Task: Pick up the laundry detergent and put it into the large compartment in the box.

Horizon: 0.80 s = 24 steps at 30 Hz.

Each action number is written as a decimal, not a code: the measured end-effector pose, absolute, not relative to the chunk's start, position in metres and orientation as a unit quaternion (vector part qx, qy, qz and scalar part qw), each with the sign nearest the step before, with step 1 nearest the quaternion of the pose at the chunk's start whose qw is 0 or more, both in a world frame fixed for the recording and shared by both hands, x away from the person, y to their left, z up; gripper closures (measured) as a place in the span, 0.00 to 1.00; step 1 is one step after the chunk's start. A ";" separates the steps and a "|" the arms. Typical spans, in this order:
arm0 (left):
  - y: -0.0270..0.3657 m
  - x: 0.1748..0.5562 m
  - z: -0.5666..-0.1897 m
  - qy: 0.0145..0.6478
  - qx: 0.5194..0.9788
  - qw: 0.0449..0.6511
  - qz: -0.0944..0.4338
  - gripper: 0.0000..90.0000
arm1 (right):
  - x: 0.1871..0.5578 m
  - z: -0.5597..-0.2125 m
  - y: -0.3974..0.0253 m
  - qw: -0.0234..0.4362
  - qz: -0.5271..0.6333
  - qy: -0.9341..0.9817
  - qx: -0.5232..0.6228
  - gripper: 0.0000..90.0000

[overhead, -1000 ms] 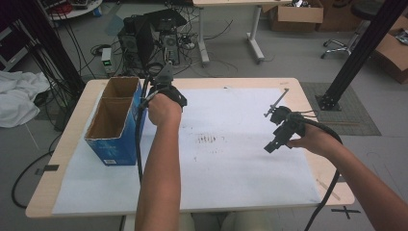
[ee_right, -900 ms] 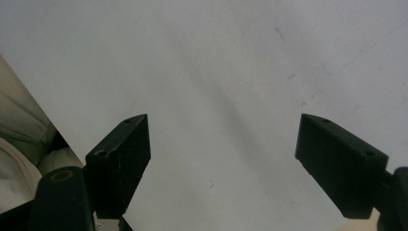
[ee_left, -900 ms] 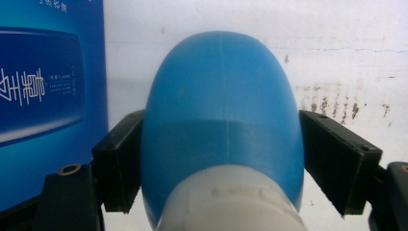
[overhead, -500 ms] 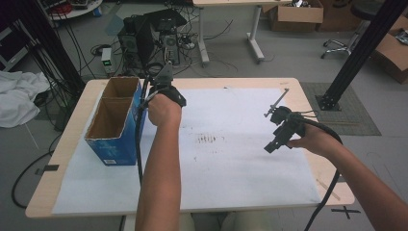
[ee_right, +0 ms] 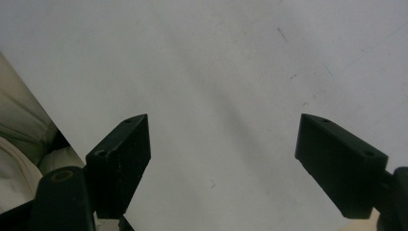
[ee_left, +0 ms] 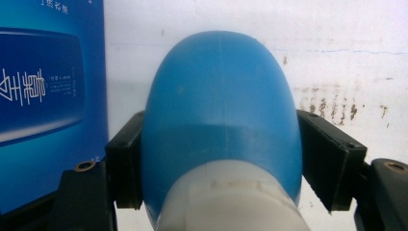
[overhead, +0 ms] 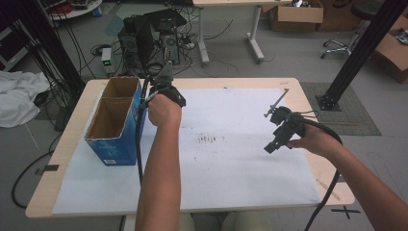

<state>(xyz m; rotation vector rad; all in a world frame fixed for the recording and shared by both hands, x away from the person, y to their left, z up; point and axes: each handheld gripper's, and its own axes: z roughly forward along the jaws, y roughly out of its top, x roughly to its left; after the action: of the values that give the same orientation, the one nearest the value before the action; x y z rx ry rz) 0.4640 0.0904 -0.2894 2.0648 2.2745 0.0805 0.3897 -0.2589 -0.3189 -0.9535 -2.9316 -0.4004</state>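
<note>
1. Left gripper [ee_left: 219,159] clamped on blue bulb-shaped object [ee_left: 219,110], raised beside blue box [overhead: 114,122] near counter's left edge.
2. Right gripper [ee_right: 221,159] spread wide, holding nothing, above white sheet [overhead: 231,159].
3. Box compartments seemingly bare.

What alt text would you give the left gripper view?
A rounded blue object with a white base sits clamped between the left tongs, its two black jaws pressed against its sides. A blue box with white lettering stands at the left, on stained white paper.
</note>
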 end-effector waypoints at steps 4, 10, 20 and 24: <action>0.091 0.464 -0.289 0.738 0.673 0.033 0.027 0.34 | 0.390 -0.319 -0.259 0.017 -0.129 -0.943 -0.306 0.22; 0.091 0.464 -0.289 0.739 0.672 0.033 0.029 0.35 | 0.390 -0.319 -0.259 0.016 -0.130 -0.944 -0.304 0.22; 0.092 0.463 -0.289 0.738 0.673 0.033 0.030 0.37 | 0.389 -0.319 -0.258 0.017 -0.128 -0.944 -0.303 0.22; 0.092 0.463 -0.289 0.737 0.675 0.031 0.031 0.37 | 0.389 -0.320 -0.258 0.017 -0.128 -0.944 -0.303 0.22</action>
<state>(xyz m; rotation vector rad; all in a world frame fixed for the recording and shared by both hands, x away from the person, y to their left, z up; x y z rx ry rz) 0.4634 0.0918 -0.2892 2.0777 2.2700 0.0967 0.3892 -0.2577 -0.3197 -0.9416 -2.9338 -0.3993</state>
